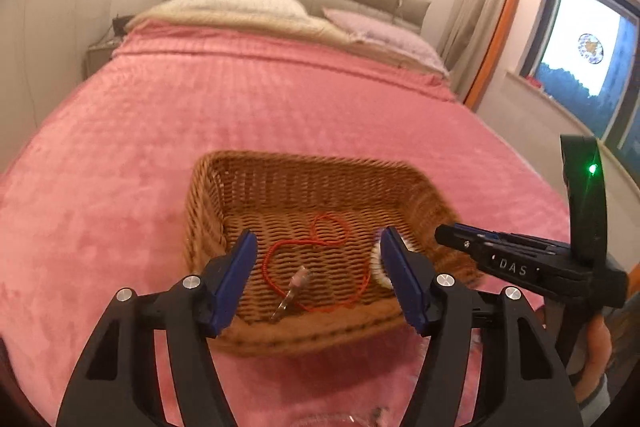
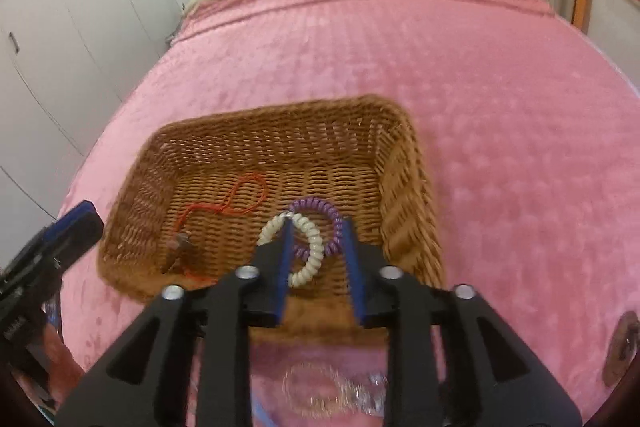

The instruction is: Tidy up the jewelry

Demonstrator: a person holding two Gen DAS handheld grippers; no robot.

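Observation:
A brown wicker basket (image 1: 208, 195) (image 2: 404, 195) sits on the pink bed. Inside lie a red cord necklace (image 1: 320, 243) (image 2: 240, 199) with a small pendant (image 1: 296, 287) (image 2: 180, 247), a cream spiral band (image 2: 310, 255) (image 1: 376, 263) and a purple spiral band (image 2: 320, 207). My left gripper (image 1: 320, 259) is open and empty above the basket's near side, over the necklace. My right gripper (image 2: 318, 227) is open and empty above the two spiral bands; it also shows in the left wrist view (image 1: 452, 233).
The pink bedspread (image 1: 240, 99) (image 2: 500, 87) spreads all around the basket. Blurred clear bead jewelry (image 2: 332, 391) lies on the bed near me. A brown round object (image 2: 620, 351) lies at the right edge. Pillows and a headboard are at the far end.

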